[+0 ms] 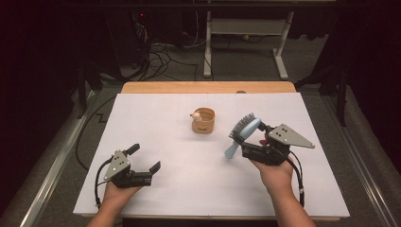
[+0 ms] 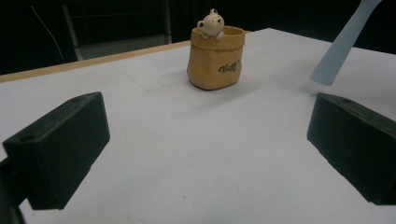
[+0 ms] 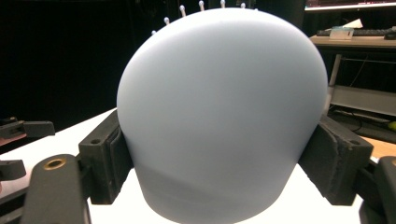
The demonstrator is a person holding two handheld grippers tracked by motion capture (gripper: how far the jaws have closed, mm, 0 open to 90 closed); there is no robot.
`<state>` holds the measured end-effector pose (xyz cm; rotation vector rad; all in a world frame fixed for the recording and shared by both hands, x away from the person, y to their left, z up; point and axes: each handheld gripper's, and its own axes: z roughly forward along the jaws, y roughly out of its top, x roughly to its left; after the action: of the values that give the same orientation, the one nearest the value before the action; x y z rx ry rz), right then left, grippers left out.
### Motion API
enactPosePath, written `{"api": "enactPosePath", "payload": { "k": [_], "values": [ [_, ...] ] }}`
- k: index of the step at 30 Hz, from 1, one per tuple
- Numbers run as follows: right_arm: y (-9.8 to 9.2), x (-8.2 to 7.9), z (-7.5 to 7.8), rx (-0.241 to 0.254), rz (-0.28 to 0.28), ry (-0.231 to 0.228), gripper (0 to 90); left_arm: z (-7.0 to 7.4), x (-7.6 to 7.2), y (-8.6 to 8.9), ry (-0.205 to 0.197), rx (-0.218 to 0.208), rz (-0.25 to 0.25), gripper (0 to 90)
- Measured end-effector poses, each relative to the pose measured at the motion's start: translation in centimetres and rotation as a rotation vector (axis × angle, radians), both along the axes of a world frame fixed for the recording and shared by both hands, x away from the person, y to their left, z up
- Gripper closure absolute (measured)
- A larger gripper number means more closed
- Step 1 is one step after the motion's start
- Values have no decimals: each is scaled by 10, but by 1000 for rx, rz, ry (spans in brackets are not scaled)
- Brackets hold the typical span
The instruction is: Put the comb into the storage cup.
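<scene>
The right gripper (image 1: 257, 142) clamps the pale blue hairbrush (image 1: 243, 132) off the table; dropping it into the bear pot (image 1: 203, 120) remains. The left gripper (image 1: 143, 158) rests wide open, empty.

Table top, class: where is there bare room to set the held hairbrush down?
Bare sheet lies between the left tool and the right tool, nearer than the bear pot, and along the far edge. Crowded only around the hairbrush.

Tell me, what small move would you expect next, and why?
Probably the right gripper carries the blue hairbrush toward the tan bear pot. Its jaws grip the brush head, handle pointing down, and the pot stands open a little to its left. The left gripper rests open, holding nothing.
</scene>
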<state>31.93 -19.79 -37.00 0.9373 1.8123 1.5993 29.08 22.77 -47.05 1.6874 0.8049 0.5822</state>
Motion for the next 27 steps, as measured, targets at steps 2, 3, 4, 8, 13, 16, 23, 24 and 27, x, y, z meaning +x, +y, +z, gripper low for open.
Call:
{"api": "enactPosePath", "payload": {
  "k": [2, 3, 4, 8, 13, 16, 23, 24, 27],
  "values": [
    [0, 1, 0, 1, 1, -3, 208, 0, 0, 0, -1, 1, -2, 0],
    [1, 2, 1, 5, 0, -7, 207, -1, 0, 0, -1, 2, -3, 0],
    [1, 2, 1, 5, 0, -7, 207, -1, 0, 0, -1, 4, -4, 0],
    [3, 5, 0, 15, -1, -13, 207, -1, 0, 0, 1, 2, -3, 0],
    [6, 10, 1, 16, -6, -19, 208, -1, 0, 0, 0, 1, -6, 0],
    [7, 13, 1, 18, -10, -25, 208, -1, 0, 0, -2, 3, -10, 0],
    [10, 18, 6, 18, -15, -40, 207, -2, -1, 0, -3, 8, -17, 0],
    [11, 19, 8, 20, -18, -43, 207, -2, -1, 0, -3, 6, -19, 0],
    [12, 20, 11, 20, -19, -48, 208, -2, -1, 0, -4, 2, -23, 0]
  ]
}}
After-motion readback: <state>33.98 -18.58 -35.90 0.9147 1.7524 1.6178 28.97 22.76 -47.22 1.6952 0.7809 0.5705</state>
